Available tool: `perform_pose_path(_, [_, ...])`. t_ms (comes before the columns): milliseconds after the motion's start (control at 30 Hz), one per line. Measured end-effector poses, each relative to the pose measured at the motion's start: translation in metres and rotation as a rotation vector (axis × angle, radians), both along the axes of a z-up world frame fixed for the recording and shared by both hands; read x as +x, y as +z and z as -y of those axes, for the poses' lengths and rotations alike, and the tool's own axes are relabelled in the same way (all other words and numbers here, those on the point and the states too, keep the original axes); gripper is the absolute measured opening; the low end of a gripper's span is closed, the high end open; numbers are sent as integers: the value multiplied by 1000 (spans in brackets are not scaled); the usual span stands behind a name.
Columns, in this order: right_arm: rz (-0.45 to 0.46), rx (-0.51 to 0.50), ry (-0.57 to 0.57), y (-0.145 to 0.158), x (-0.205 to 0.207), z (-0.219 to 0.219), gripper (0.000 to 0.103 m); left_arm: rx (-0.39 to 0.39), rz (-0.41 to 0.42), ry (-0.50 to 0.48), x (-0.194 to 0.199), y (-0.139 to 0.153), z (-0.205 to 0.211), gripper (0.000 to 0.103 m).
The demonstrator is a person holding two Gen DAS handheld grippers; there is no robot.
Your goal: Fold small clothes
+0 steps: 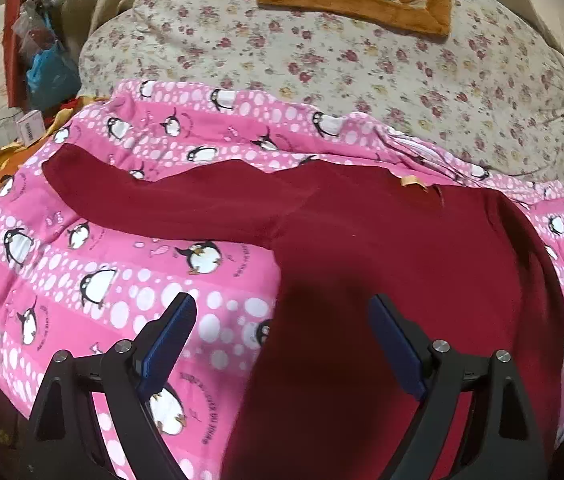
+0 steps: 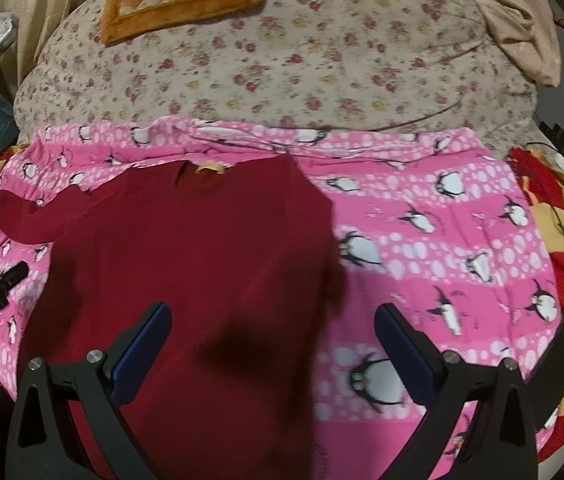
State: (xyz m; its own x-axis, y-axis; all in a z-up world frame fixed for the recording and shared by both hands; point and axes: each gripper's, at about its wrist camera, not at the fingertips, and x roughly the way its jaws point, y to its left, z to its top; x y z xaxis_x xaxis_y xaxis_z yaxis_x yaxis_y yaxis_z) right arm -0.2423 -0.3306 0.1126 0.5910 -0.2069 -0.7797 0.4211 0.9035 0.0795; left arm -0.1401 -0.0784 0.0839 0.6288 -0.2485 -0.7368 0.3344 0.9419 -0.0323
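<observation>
1. A dark red top [image 1: 382,240] lies flat on a pink penguin blanket [image 1: 102,280] on the bed, neck away from the person, one sleeve [image 1: 154,196] stretched out to the left
2. The left hand-held gripper [image 1: 282,340] hovers over its left hem edge, nearer that sleeve; jaws wide apart, holding nothing
3. The right hand-held gripper [image 2: 274,344] hovers over the right hem edge, likewise spread and empty

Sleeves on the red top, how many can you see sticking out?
1. The left sleeve of the red top lies stretched out sideways across the pink penguin blanket. The other sleeve does not show; it may be folded in or tucked under the body.
</observation>
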Motion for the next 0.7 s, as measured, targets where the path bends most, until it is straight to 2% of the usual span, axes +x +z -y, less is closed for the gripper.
perform_pose_path(200, [11, -15, 7, 1, 16, -18, 103, 29, -19, -30, -3, 0, 14, 71])
perform_pose_path(333, [5, -18, 20, 1, 26, -33, 103, 12, -52, -40, -3, -4, 19, 71])
perform_pose_path(700, [26, 13, 38, -5, 46, -56, 103, 1, -44, -14, 3, -2, 21, 71])
